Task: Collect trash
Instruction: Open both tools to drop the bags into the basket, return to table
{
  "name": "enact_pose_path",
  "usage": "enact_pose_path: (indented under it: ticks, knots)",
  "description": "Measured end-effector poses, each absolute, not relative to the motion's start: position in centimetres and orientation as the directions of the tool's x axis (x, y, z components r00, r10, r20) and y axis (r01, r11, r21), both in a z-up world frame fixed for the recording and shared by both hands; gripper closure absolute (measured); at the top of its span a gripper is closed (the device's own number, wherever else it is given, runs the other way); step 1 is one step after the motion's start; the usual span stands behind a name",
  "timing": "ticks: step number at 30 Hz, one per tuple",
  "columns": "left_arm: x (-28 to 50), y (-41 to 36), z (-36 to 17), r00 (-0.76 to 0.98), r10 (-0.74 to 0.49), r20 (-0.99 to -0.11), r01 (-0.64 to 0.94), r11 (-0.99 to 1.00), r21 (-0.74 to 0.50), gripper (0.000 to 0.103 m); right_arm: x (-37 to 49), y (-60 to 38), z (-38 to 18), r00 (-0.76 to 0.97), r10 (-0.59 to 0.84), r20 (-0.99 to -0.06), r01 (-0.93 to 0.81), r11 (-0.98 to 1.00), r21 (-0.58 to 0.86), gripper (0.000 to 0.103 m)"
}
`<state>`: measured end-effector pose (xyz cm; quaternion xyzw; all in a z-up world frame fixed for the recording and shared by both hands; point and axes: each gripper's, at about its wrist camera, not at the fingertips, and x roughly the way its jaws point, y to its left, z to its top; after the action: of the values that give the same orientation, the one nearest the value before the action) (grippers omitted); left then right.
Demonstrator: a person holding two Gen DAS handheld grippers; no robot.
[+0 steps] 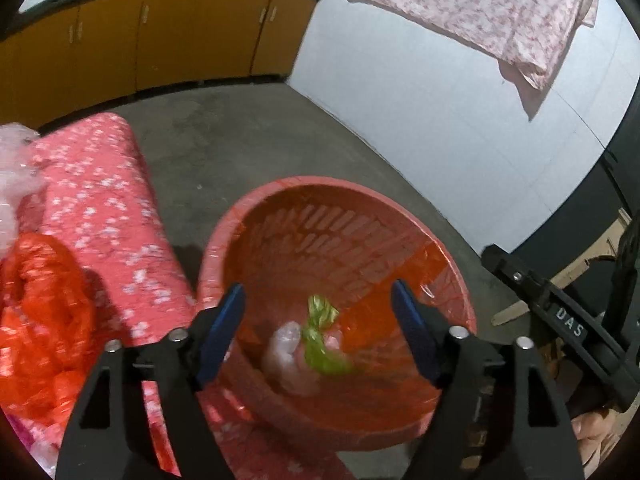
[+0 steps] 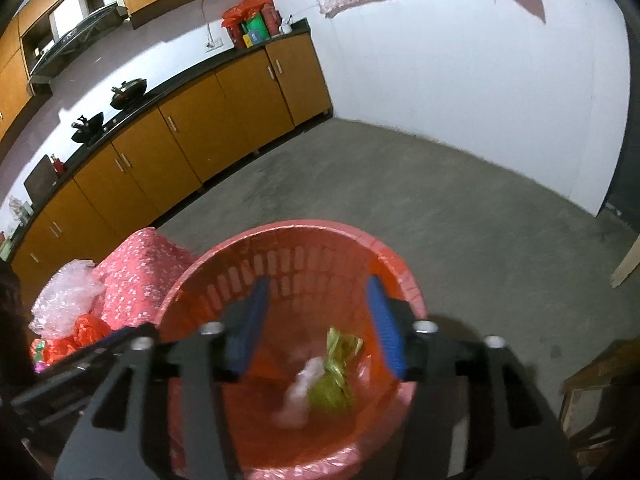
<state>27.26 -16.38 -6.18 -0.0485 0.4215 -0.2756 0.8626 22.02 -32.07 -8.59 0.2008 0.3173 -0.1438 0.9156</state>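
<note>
Above the red basket (image 1: 404, 216), both grippers hovered with nothing in them. At far left in the left wrist view, clear wrap (image 1: 14, 168) and a red bag (image 1: 44, 320) lay on the pink flowered cloth (image 1: 104, 200) just beside the basket. The left gripper (image 1: 320, 336) had its blue fingers (image 1: 222, 334) spread wide, touching nothing; between them, down in the basket, lay a green wrapper (image 1: 322, 336) with a pale plastic scrap (image 1: 286, 354) touching its left side. To the right, the black body of the other gripper crossed the view's edge.

In the right wrist view, the same wrap (image 2: 66, 296) and bag (image 2: 90, 330) sat left of the basket (image 2: 280, 236). The right gripper (image 2: 316, 330) likewise held its fingers (image 2: 384, 330) wide apart and empty, the green wrapper (image 2: 334, 384) and scrap (image 2: 302, 390) lying below and between them, blurred.
</note>
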Motion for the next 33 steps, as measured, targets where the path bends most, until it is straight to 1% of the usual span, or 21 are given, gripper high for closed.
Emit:
enact_pose_path:
  ticks: [2, 4, 8, 12, 17, 22, 28, 30, 32, 33]
  knots:
    - [26.7, -15.6, -5.8, 0.518, -0.500, -0.693, 0.427, 0.854, -0.297, 0.019, 21.1, -31.5, -8.1, 0.765, -0.203, -0.611, 0.416, 0.880, 0.228, 0.016]
    - [25.7, -14.3, -5.1, 0.552, -0.478, -0.683, 0.413, 0.869, -0.273, 0.014, 20.3, -30.9, -7.5, 0.778, -0.246, -0.578, 0.422, 0.886, 0.190, 0.007]
    - [24.0, -12.1, -4.3, 0.598, -0.445, -0.666, 0.386, 0.889, -0.247, 0.010, 19.4, -29.7, -6.7, 0.789, -0.281, -0.546, 0.416, 0.898, 0.140, 0.004]
    - [21.9, -9.0, -3.6, 0.639, -0.403, -0.655, 0.352, 0.910, -0.218, 0.009, 18.5, -28.1, -6.0, 0.815, -0.254, -0.521, 0.386, 0.908, 0.161, 0.004]
    - [19.6, -5.5, -3.1, 0.693, -0.343, -0.634, 0.301, 0.937, -0.178, 0.009, 17.8, -25.0, -5.5, 0.833, -0.199, -0.515, 0.324, 0.932, 0.163, 0.004]
    - [17.8, -0.3, -3.3, 0.736, -0.261, -0.624, 0.195, 0.965, -0.174, 0.009, 17.9, -20.2, -5.3, 0.849, -0.106, -0.517, 0.198, 0.972, 0.127, 0.004]
    - [16.2, 5.2, -4.4, 0.768, -0.119, -0.630, 0.057, 0.991, -0.118, 0.009, 18.8, -14.3, -5.3, 0.848, 0.031, -0.529, 0.055, 0.988, 0.146, 0.005]
    - [15.9, 7.2, -4.9, 0.768, -0.078, -0.636, 0.007, 0.993, -0.114, 0.009, 19.6, -12.3, -5.5, 0.839, 0.082, -0.539, 0.006, 0.987, 0.159, 0.007]
    - [15.7, 8.7, -5.4, 0.764, -0.054, -0.643, -0.034, 0.992, -0.124, 0.009, 20.4, -10.3, -5.8, 0.825, 0.128, -0.551, -0.043, 0.985, 0.165, 0.012]
    - [15.4, 9.4, -5.6, 0.763, -0.048, -0.645, -0.046, 0.991, -0.129, 0.009, 20.7, -9.5, -6.1, 0.819, 0.141, -0.556, -0.059, 0.985, 0.163, 0.012]
